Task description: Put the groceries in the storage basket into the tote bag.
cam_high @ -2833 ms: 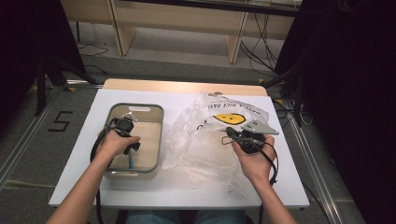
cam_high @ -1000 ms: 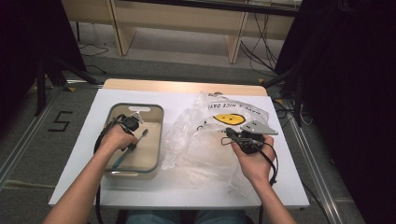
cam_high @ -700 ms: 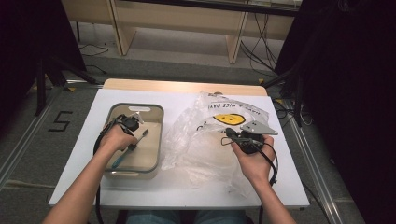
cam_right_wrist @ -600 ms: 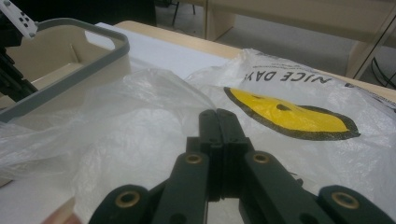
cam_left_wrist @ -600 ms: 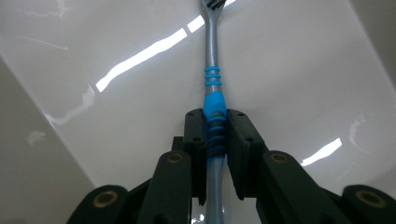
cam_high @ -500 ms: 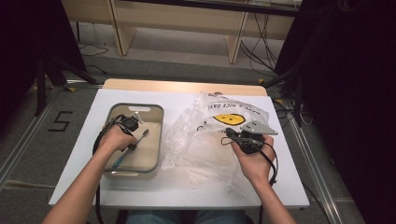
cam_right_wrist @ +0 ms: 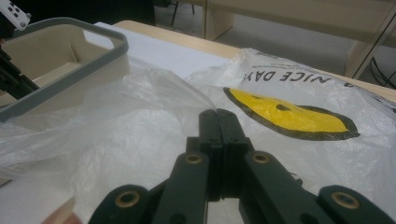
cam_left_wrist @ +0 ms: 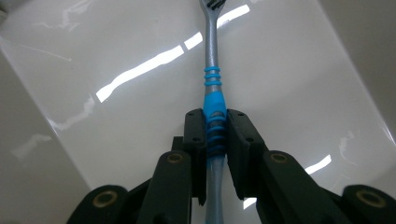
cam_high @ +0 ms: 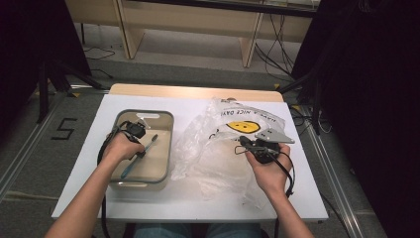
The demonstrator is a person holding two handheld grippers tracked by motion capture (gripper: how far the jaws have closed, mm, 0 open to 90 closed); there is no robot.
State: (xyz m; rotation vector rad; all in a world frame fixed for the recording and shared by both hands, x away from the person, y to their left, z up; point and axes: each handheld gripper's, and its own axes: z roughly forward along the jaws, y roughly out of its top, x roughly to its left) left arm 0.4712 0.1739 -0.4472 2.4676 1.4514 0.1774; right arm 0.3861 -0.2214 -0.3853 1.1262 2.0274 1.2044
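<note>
A blue and grey toothbrush point(cam_high: 149, 143) slants across the inside of a beige basin with a grey rim point(cam_high: 169, 148). My left gripper point(cam_high: 139, 152) is shut on it. In the left gripper view the jaws point(cam_left_wrist: 215, 117) clamp the blue ribbed part of the toothbrush handle point(cam_left_wrist: 212, 79), and the bristle end points away over the basin's glossy floor point(cam_left_wrist: 289, 70). To the right lies a crumpled clear plastic bag point(cam_high: 218, 158) printed with a yellow smiley face point(cam_high: 246, 127). My right gripper point(cam_high: 241, 142) hovers low over the bag point(cam_right_wrist: 140, 121), its jaws point(cam_right_wrist: 218, 115) shut with nothing visible between them.
The basin point(cam_right_wrist: 93, 60) stands on a white table top point(cam_high: 89, 124) at the left, and the bag covers the middle and right. Wooden furniture legs and cables stand on the floor beyond the far edge.
Since 2.8 s ago the left gripper has swung the toothbrush from lying towards the near rim to a slant, head towards the far right. Nothing visibly moved in the last second.
</note>
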